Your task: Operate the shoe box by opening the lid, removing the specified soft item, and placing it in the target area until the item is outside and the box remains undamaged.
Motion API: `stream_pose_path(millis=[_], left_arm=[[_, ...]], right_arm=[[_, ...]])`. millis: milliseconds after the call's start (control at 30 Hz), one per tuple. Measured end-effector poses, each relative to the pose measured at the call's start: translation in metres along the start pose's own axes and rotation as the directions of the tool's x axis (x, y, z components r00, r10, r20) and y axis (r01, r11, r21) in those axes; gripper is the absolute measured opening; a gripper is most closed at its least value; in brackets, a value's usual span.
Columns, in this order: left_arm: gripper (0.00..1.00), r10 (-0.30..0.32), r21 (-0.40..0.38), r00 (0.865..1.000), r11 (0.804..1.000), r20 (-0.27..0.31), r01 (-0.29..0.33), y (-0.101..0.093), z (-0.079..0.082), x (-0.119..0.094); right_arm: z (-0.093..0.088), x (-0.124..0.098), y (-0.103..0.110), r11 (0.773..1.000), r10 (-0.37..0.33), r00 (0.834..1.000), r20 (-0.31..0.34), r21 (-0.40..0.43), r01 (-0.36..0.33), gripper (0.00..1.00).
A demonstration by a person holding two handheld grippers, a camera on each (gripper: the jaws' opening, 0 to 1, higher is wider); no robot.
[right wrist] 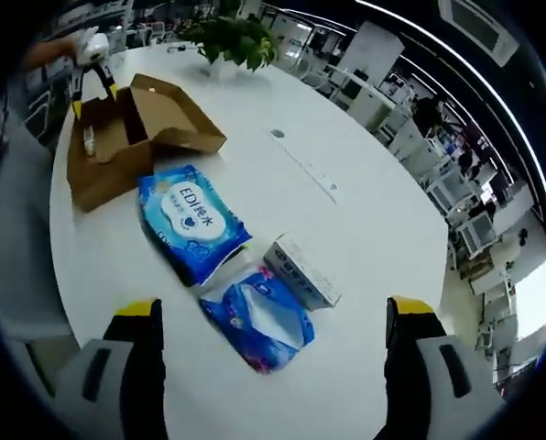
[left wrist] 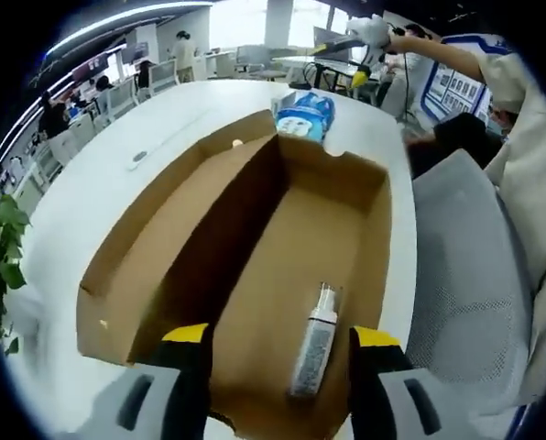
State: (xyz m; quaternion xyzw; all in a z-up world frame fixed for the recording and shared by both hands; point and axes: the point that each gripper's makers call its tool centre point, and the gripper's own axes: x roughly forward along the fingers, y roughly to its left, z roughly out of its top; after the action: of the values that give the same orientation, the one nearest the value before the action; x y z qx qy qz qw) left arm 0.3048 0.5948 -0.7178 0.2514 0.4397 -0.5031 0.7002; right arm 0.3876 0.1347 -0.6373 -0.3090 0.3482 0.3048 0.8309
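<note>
Lying between the parted right tongs (right wrist: 273,353), blue soft pack (right wrist: 257,319), left tongs (left wrist: 280,367) apart over open shoe box (left wrist: 255,275)

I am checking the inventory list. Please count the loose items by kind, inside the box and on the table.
Blue soft packs: 2, a wet wipes pack and a tissue pack
Small white carton: 1
Spray bottle inside the open shoe box: 1
Total: 4

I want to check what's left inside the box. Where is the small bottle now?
In the left gripper view, the bottle lies on the open shoe box floor, between the left claw tips, nearer the right one.
</note>
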Motion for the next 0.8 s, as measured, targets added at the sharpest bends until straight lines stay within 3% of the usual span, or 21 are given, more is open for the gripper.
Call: stream_pose_path(millis=[233, 367, 567, 800], left_arm=[[0.59, -0.046, 0.07, 0.995, 0.996, -0.09, 0.052, 0.001, -0.013, 0.014], [0.57, -0.086, 0.118, 0.986, 0.988, -0.146, 0.103, -0.003, -0.02, 0.022], [0.52, -0.137, 0.17, 0.968, 0.97, -0.21, 0.174, -0.009, -0.027, 0.033], [0.43, -0.18, 0.22, 0.954, 0.947, -0.241, 0.234, -0.019, -0.03, 0.042]], right_arm=[[-0.006, -0.014, 0.027, 0.998, 0.006, 0.999, 0.04, 0.068, -0.009, 0.96], [-0.007, -0.016, 0.044, 0.995, 0.017, 0.998, 0.055, 0.1, -0.023, 0.96], [0.011, -0.021, 0.069, 0.985, 0.027, 0.991, 0.133, 0.164, -0.049, 0.96], [0.03, -0.027, 0.085, 0.974, 0.007, 0.977, 0.211, 0.219, -0.054, 0.96]])
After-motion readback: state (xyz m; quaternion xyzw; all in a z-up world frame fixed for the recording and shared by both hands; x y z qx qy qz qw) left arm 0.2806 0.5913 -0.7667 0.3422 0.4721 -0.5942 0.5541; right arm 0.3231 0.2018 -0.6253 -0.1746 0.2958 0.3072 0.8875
